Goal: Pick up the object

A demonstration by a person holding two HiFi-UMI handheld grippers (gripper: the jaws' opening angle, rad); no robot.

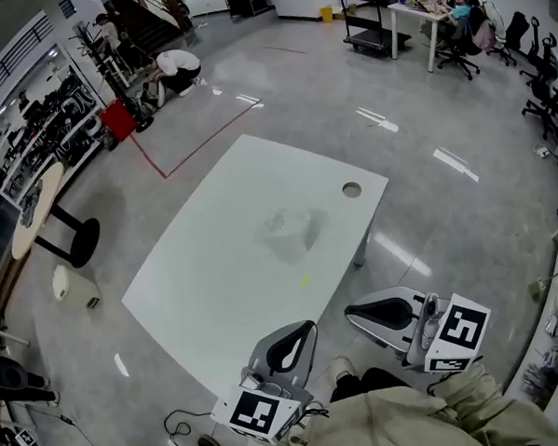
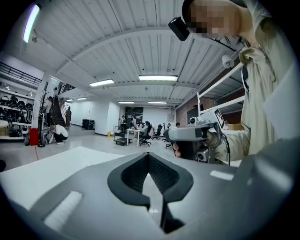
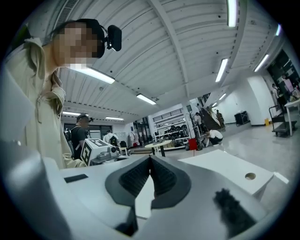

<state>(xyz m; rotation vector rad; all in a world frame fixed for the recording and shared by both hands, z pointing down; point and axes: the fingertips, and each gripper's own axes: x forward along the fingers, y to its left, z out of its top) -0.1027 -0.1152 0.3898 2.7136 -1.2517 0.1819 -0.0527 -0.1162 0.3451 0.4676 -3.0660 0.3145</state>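
Table (image 1: pixel 217 295), white, rectangular, standing alone on a grey shop floor. Top bare save for the items listed below. Its near corner lies just ahead of the person.

Person, one, in a pale jacket at the near corner, holding both tools low and short of the tabletop.

Left gripper (image 1: pixel 299 338), grey shell, dark ribbed pads. Jaws closed tip to tip with nothing between them. It hangs over the table's near edge and points toward the middle.

Right gripper (image 1: pixel 363 312), same pattern. Jaws likewise closed and empty. It is held off the table's right side, beside the edge rather than above the top.

Object (image 1: pixel 286 228), the task's thing: a pale, faintly shaded item lying near the middle of the table, well apart from both grippers. It is too washed-out against the white top to say what it is.

Hole (image 1: pixel 352 189), round, near the table's far right corner.

Scrap (image 1: pixel 304 280), yellow and very small, between the object and the near edge.

Handling note, as judgement: the reach has not yet begun. Whichever gripper goes should part its jaws before descending, come in over the object rather than sliding along the top, and close gently, since the thing looks light and soft.
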